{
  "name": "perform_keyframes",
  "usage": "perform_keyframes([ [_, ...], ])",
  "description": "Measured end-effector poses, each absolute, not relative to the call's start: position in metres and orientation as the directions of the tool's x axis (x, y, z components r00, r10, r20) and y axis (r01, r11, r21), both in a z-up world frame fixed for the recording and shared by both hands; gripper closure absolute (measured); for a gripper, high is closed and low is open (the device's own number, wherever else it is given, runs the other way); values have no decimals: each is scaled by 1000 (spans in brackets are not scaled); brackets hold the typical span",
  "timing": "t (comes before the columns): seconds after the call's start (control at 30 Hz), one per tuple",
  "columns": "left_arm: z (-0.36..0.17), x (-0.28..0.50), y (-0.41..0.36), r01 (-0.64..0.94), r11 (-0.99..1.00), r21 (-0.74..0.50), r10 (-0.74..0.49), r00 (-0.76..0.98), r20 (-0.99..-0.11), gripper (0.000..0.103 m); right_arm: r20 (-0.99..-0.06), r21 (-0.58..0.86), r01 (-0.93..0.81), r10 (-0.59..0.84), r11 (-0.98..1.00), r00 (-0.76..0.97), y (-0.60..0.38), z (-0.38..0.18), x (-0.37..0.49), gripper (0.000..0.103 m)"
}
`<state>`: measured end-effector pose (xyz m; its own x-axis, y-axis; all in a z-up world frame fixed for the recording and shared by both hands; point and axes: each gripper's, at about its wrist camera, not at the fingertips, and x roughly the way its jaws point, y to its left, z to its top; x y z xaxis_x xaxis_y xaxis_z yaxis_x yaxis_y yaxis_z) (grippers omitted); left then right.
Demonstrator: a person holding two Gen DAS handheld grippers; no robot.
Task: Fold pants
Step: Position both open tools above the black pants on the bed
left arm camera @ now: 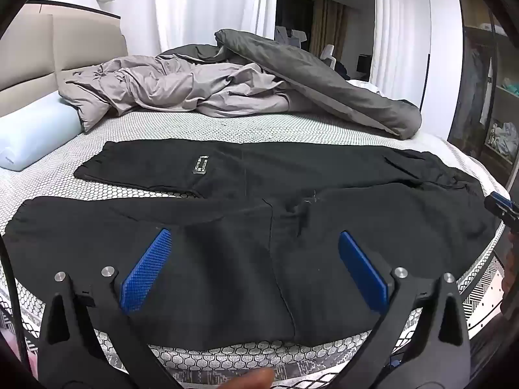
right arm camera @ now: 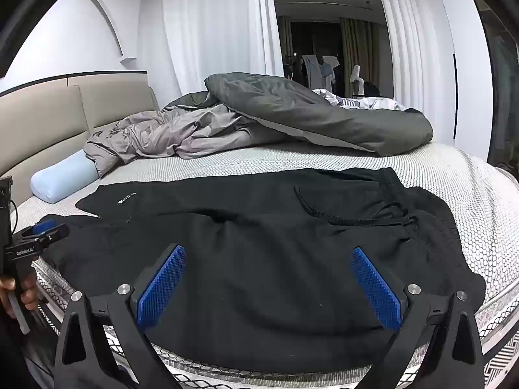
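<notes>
pants (left arm camera: 259, 214) flat on bed (left arm camera: 227, 129), legs left, waist right | left hand-held gripper (left arm camera: 256, 269) and right hand-held gripper (right arm camera: 269, 285) jaws wide, nothing held | next: pinch near edge only, lift both together, keep leg seams aligned

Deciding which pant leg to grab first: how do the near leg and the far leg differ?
The far leg bears a small white label; the near leg shows none. The near leg's cuff reaches further left than the far leg's. The near leg lies under the open left tongs; the far leg lies beyond them. Both are black and flat on the mattress.
</notes>
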<state>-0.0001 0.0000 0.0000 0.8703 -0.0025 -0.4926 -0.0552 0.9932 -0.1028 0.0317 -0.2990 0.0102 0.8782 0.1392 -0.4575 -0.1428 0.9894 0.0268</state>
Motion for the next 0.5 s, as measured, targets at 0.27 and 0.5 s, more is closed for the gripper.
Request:
perform_keyframes([
  [0.27,0,4,3,-52,994,-98,-3,871,-491,1,-486,9,-144,130,989,864,-297,5,32,0],
  [0.5,8,-1,2,-54,993,-102,-1,879,-477,1,-484,-3,-141,121,990,867,-299,13,26,0],
])
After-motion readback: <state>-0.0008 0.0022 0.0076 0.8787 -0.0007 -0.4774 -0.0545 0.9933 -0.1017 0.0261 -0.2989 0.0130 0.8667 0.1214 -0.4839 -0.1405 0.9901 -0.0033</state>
